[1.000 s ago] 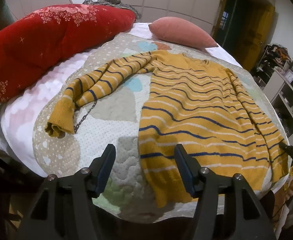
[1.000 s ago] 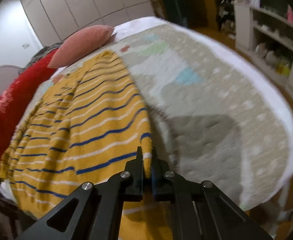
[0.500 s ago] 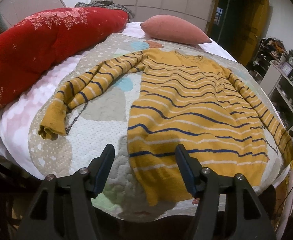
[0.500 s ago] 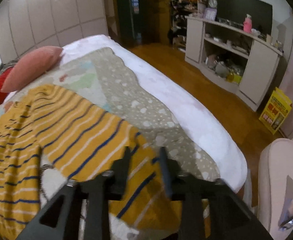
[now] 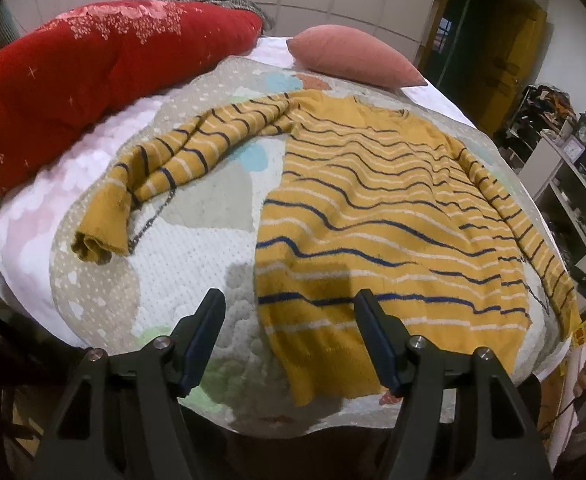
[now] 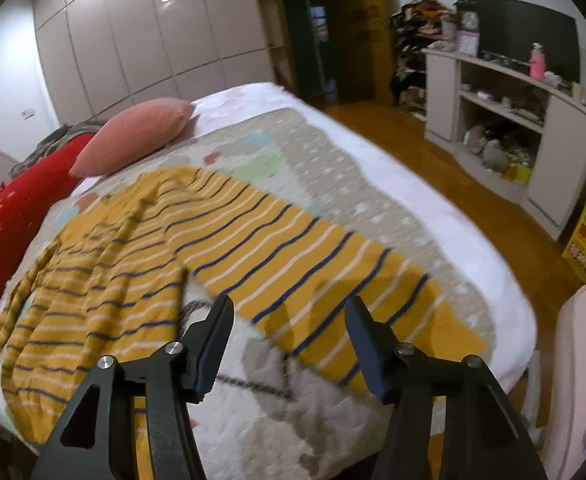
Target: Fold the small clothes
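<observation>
Now, left to right: the left gripper point(image 5: 289, 338) hangs wide open, empty, over the sweater point(image 5: 385, 216) hem on the quilt point(image 5: 181, 264) — the right gripper point(image 6: 289, 342) has just released the right sleeve point(image 6: 317, 268), gaping empty; folding can begin.

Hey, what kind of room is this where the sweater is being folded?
Most likely a home bedroom: the striped sweater lies on a quilted bed with a pink pillow, tall wardrobe doors behind and a cluttered shelf unit alongside.
</observation>
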A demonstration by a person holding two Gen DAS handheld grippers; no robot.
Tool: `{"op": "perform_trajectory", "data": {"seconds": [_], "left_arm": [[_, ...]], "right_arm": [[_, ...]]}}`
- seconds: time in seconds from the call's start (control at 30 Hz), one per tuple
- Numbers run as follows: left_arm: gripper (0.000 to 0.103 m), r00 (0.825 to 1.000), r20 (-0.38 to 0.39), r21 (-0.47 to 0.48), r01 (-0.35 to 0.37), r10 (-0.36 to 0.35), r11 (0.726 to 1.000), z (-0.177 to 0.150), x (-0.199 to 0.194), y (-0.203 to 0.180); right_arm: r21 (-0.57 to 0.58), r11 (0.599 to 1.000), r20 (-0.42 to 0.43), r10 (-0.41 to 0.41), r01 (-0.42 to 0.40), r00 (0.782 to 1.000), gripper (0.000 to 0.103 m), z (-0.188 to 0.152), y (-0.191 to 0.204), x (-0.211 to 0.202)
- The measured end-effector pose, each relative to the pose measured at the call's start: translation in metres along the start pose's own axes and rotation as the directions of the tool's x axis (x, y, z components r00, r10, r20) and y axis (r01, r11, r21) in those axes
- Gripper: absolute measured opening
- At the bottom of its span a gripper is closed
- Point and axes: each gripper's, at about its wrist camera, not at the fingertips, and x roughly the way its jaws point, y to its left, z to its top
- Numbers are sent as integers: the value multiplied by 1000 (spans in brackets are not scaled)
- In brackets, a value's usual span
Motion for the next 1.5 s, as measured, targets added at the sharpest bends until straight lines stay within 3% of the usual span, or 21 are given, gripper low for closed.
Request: {"op": "perform_trajectory", "data": {"seconds": [0.57,0.83,1.5], "left_arm": [[67,1000,-22,-34,-5,4,999,-9,5,13],[67,999,-33,-58,-3,1,998,-12,8,20],[67,998,-55,-95,5,-10,995,-16,14,29]], "right_arm": [[-33,987,-93,153,-157,984,63,-35,39,14],[-58,978,-140,190,-199,972,63,-48,53,21],[-51,977,-187,193,-206,963,63,-59,56,33]]}}
